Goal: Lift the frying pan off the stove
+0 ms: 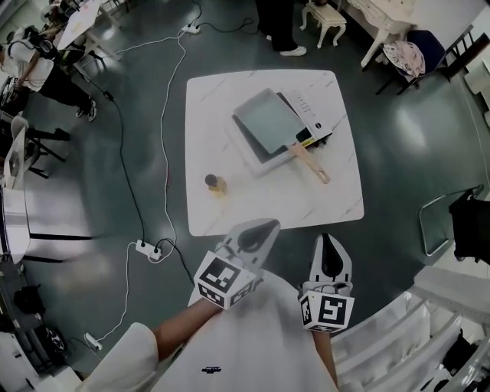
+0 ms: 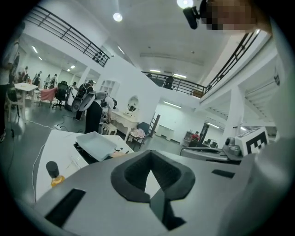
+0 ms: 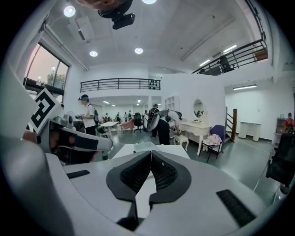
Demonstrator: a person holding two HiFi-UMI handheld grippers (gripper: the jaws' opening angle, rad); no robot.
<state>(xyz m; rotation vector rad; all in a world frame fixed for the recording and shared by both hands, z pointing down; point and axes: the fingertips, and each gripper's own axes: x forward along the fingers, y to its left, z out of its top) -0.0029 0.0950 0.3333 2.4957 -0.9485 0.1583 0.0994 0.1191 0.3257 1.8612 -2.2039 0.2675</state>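
Observation:
A rectangular grey frying pan [image 1: 268, 121] with a wooden handle [image 1: 310, 163] sits on a white-and-black portable stove [image 1: 310, 113] on the white square table [image 1: 230, 210]. The handle points toward the table's near right. Both grippers hang short of the table's near edge, close to my body. My left gripper [image 1: 260, 230] is shut with nothing in it, and so is my right gripper [image 1: 328, 243]. In the left gripper view the pan [image 2: 97, 144] lies far ahead of the shut left gripper [image 2: 151, 168]. Over the shut right gripper [image 3: 150, 159] the pan [image 3: 145, 146] just shows.
A small bottle [image 1: 213, 184] with a black cap and yellow liquid stands near the table's left front. On the floor to the left lie a power strip [image 1: 147, 249] and its cables. A white dresser [image 1: 383, 15], a stool [image 1: 325, 19] and a standing person [image 1: 279, 27] are beyond the table.

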